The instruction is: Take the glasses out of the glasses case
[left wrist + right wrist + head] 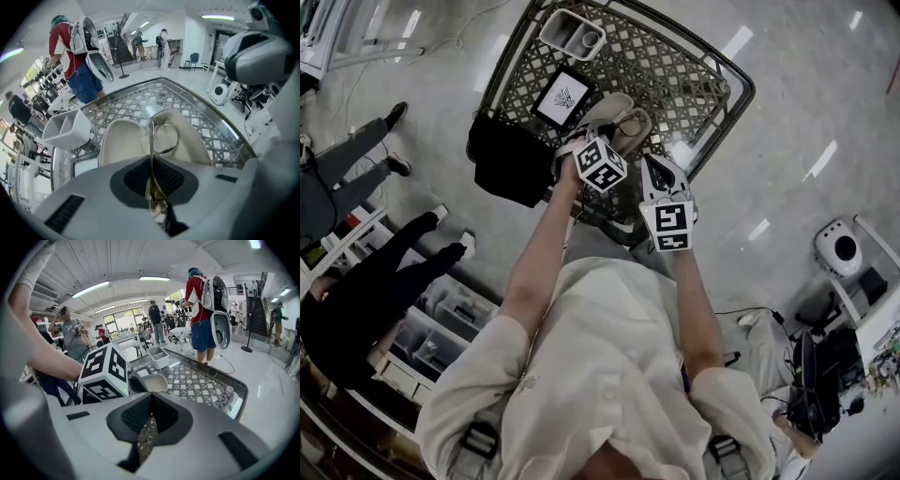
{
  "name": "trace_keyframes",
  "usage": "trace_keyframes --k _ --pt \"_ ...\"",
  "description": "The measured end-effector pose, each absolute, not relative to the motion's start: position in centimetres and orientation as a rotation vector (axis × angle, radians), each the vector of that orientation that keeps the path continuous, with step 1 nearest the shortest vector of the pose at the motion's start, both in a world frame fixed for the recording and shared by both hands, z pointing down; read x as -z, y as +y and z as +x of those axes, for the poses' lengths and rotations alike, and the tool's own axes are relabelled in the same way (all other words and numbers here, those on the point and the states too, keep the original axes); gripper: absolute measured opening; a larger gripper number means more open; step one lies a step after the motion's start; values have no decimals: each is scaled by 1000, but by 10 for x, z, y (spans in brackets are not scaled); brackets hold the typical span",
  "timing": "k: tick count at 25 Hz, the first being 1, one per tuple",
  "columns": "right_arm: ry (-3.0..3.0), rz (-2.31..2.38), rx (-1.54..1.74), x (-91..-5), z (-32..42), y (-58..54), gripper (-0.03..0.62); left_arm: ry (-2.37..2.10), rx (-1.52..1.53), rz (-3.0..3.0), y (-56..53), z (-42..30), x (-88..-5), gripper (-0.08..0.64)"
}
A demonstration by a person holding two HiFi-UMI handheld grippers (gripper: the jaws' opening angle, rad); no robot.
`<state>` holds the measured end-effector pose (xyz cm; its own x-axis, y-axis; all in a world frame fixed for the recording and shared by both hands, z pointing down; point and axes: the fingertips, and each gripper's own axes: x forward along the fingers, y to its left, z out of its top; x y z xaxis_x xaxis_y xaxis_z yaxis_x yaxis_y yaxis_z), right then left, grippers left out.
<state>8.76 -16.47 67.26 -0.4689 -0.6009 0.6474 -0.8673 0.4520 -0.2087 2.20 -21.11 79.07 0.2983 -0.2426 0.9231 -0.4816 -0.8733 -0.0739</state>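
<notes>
Left tongs pinch glasses by the thin frame over case; right tongs narrow, empty. Risk: frame may slip or bend on lift.

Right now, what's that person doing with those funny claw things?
A person holds a gripper in each hand over a glass table. The left gripper has its jaws pinched on the thin frame of the glasses, right at the open case. The right gripper hovers beside it, jaws together and empty.
</notes>
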Motion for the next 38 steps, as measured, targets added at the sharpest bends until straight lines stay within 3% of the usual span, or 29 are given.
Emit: trace_keyframes --k 25,38 --pt "-2219 1264 -668 -655 84 -153 6 -751 -1380 2369 -204 16 -747 31" --pt "-2224 1329 -581 -624 83 -150 6 -852 -1178 2491 -208 11 -675 31"
